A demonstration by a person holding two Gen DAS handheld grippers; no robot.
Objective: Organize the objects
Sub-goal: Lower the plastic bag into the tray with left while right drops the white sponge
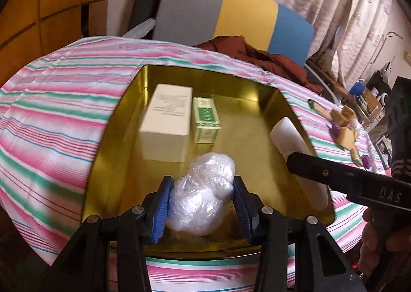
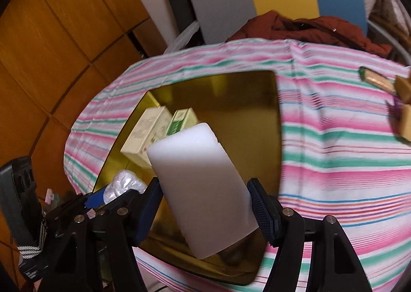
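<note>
A gold tin tray (image 1: 257, 102) (image 2: 244, 91) lies on the striped tablecloth. In it lie a cream box (image 1: 167, 122) (image 2: 143, 132) and a small green box (image 1: 205, 120) (image 2: 179, 120). My left gripper (image 1: 201, 204) is shut on a clear plastic bag bundle (image 1: 203, 194) (image 2: 123, 184) low over the tray's near side. My right gripper (image 2: 205, 207) is shut on a white foam block (image 2: 203, 189) (image 1: 290, 138) over the tray's right side, tilted; one of its fingers (image 1: 334, 173) shows in the left wrist view.
Small tan blocks and purple bits (image 1: 344, 125) (image 2: 403, 102) and a flat green-edged item (image 1: 318, 107) (image 2: 377, 78) lie on the cloth to the right. A rust-red garment (image 1: 257, 53) and a grey-yellow-blue cushion (image 1: 231, 14) stand behind the table. A wood wall is at left.
</note>
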